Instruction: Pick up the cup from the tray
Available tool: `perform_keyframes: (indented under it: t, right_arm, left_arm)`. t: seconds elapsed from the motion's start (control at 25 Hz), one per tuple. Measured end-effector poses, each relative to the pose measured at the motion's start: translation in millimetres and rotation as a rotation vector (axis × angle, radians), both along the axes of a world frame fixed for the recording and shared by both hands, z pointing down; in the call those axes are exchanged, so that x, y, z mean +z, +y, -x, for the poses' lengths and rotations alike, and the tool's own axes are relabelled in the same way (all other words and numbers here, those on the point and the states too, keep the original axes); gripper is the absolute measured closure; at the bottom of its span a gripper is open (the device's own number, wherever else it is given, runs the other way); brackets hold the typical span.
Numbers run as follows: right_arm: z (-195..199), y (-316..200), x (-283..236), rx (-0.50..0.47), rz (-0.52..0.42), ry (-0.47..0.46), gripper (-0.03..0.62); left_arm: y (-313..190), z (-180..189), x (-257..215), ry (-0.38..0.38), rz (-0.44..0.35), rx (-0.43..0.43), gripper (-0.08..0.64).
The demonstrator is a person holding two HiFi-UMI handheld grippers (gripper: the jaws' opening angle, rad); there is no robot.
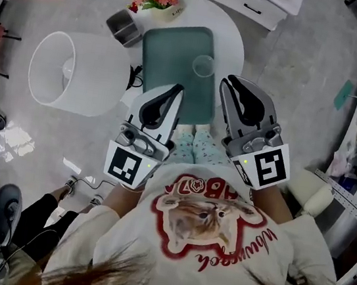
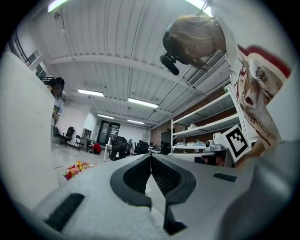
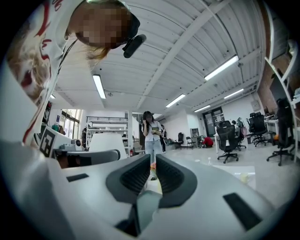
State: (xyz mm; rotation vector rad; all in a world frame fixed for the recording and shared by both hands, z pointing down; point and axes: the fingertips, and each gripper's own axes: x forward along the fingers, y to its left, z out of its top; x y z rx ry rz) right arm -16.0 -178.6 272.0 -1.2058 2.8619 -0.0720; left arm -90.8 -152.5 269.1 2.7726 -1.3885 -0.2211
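Head view: a see-through, empty-looking cup [image 1: 204, 65] stands upright near the green tray's [image 1: 170, 64] right edge.
Left gripper [image 1: 176, 90] and right gripper [image 1: 230, 83] hover over the tray's near end, jaws pressed together, apart from the cup.

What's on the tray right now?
One clear cup stands on the green tray, toward its far right side; the rest looks bare. The left gripper and right gripper cover the tray's near edge, so that strip is unseen.
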Motion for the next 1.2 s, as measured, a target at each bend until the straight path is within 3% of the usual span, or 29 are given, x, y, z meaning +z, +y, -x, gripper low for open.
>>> perform_keyframes:
  t: [0.68,1.2]
  right_arm:
    - [3,-8,75,-0.081,0.119,0.054,0.537]
    - [10,-14,113,-0.083,0.137,0.087,0.45]
  left_arm:
    - [-4,-7,46,0.037,0.097,-0.034,0.546]
    - [-6,-4,69,0.039,0.136,-0.04,0.546]
